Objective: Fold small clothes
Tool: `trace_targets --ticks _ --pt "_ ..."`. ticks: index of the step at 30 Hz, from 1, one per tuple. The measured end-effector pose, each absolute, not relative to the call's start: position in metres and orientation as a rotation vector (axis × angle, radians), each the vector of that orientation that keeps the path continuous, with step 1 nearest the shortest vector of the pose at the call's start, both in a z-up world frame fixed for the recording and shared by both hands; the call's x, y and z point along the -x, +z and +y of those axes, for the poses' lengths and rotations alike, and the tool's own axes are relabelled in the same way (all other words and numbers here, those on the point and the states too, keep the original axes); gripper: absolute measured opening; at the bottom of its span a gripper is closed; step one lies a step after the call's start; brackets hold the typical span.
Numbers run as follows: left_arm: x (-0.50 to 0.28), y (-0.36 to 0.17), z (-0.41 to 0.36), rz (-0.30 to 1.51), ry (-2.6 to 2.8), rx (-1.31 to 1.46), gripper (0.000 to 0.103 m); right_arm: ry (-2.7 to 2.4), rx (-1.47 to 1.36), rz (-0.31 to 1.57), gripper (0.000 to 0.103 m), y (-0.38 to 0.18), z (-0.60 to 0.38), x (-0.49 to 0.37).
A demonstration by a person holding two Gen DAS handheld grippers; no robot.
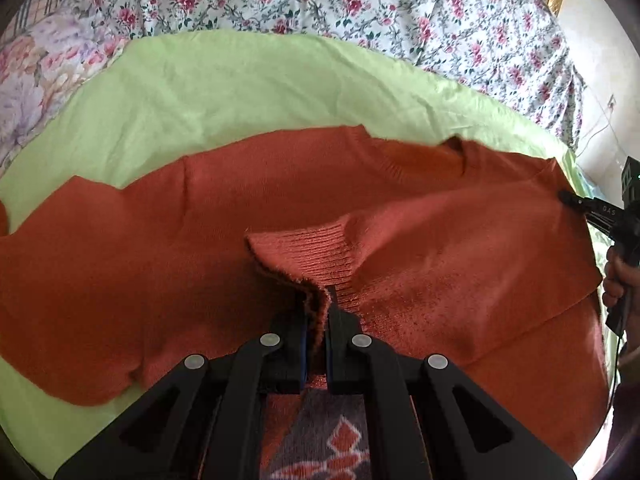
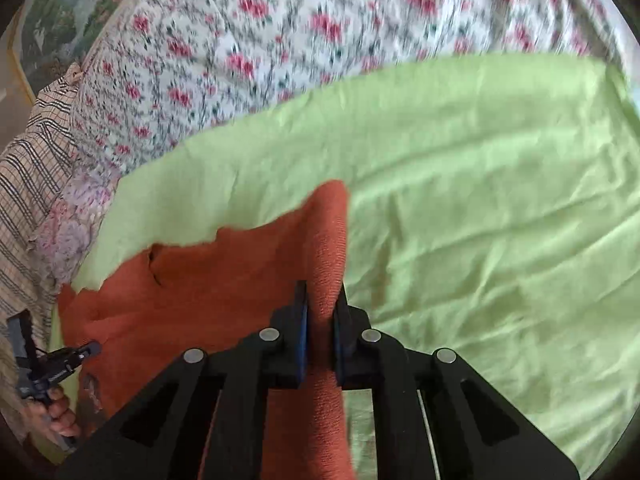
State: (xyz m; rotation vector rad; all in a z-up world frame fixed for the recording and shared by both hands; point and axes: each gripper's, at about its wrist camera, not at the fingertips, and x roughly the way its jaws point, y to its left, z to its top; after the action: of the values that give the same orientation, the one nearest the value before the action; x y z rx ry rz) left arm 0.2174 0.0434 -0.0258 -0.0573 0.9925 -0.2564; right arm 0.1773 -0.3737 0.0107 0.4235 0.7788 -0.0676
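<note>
Flowered bedspread (image 1: 360, 8) beyond both tools, green sheet (image 1: 200, 92) under the work. The orange sweater (image 1: 160, 220) lies spread ahead of the left hand-held gripper (image 1: 316, 308), which pinches its ribbed cuff (image 1: 304, 248), sleeve drawn across the body. The right hand-held gripper (image 2: 322, 308) clamps the sweater's side edge. One sleeve looks in; the rest remains unfolded.

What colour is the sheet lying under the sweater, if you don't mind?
Light green; the sheet shows best in the right wrist view.
</note>
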Motion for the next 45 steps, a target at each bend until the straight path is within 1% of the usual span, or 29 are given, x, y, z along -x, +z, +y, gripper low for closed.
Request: trace_targets --ticks 1,3,5,6,7,8,10,12,14,17,20,22,23,24,25,28,32,34,38,41,43,45 --pt "-0.219 -0.030 0.042 1.002 -0.253 0.050 0.005 -0.085 -0.413 0.781 0.011 0.008 -0.374 -0.179" --pt "-0.223 -0.040 0.044 1.021 -0.251 0.059 0.005 -0.110 -0.413 0.842 0.011 -0.013 -0.375 -0.189" --pt "-0.223 -0.039 0.048 1.027 -0.262 0.080 0.006 -0.136 -0.420 0.896 0.012 -0.035 -0.378 -0.197" --pt "-0.222 -0.037 0.049 1.026 -0.260 0.077 0.007 -0.136 -0.448 0.892 0.014 -0.039 -0.381 -0.195" --pt "-0.220 -0.034 0.051 1.021 -0.253 0.065 0.009 -0.145 -0.472 0.882 0.015 -0.036 -0.384 -0.192" --pt "-0.218 -0.033 0.051 1.017 -0.249 0.058 0.009 -0.181 -0.479 0.868 0.020 -0.027 -0.386 -0.186" --pt "-0.216 -0.032 0.054 1.017 -0.241 0.056 0.011 -0.229 -0.453 0.810 0.021 -0.007 -0.377 -0.171" --pt "-0.212 -0.032 0.055 1.020 -0.233 0.065 0.012 -0.130 -0.463 0.770 0.022 0.006 -0.359 -0.158" --pt "-0.207 -0.032 0.058 1.020 -0.224 0.076 0.014 -0.041 -0.479 0.801 0.022 0.000 -0.342 -0.150" --pt "-0.193 -0.027 0.069 1.017 -0.217 0.089 0.016 -0.087 -0.435 0.943 0.021 -0.031 -0.330 -0.143" --pt "-0.172 -0.016 0.091 0.996 -0.191 0.126 0.022 -0.108 -0.527 0.891 0.023 -0.025 -0.336 -0.120" --pt "-0.158 -0.008 0.116 0.970 -0.154 0.174 0.036 -0.083 -0.557 0.850 0.029 -0.011 -0.330 -0.107" --pt "-0.152 -0.005 0.127 0.957 -0.131 0.193 0.039 -0.057 -0.565 0.831 0.034 -0.005 -0.323 -0.100" --pt "-0.147 -0.002 0.140 0.944 -0.103 0.210 0.044 -0.031 -0.569 0.821 0.037 0.001 -0.315 -0.094" --pt "-0.141 0.000 0.160 0.929 -0.061 0.238 0.046 -0.012 -0.569 0.820 0.038 0.004 -0.306 -0.089" --pt "-0.134 -0.001 0.211 0.915 0.040 0.323 0.050 0.063 -0.579 0.837 0.039 0.009 -0.284 -0.079" --pt "-0.133 -0.005 0.281 0.898 0.179 0.452 0.052 0.138 -0.595 0.876 0.039 0.004 -0.256 -0.077" --pt "-0.133 -0.007 0.320 0.864 0.270 0.519 0.058 0.152 -0.599 0.887 0.039 0.002 -0.245 -0.078" --pt "-0.153 -0.018 0.380 0.838 0.346 0.638 0.058 0.183 -0.588 0.907 0.039 -0.001 -0.228 -0.080" --pt "-0.178 -0.027 0.413 0.812 0.342 0.718 0.065 0.190 -0.587 0.916 0.039 0.000 -0.222 -0.083" --pt "-0.194 -0.027 0.432 0.765 0.319 0.773 0.077 0.192 -0.582 0.914 0.039 0.003 -0.219 -0.084" --pt "-0.210 -0.028 0.449 0.740 0.317 0.804 0.078 0.186 -0.583 0.914 0.039 0.006 -0.216 -0.085"
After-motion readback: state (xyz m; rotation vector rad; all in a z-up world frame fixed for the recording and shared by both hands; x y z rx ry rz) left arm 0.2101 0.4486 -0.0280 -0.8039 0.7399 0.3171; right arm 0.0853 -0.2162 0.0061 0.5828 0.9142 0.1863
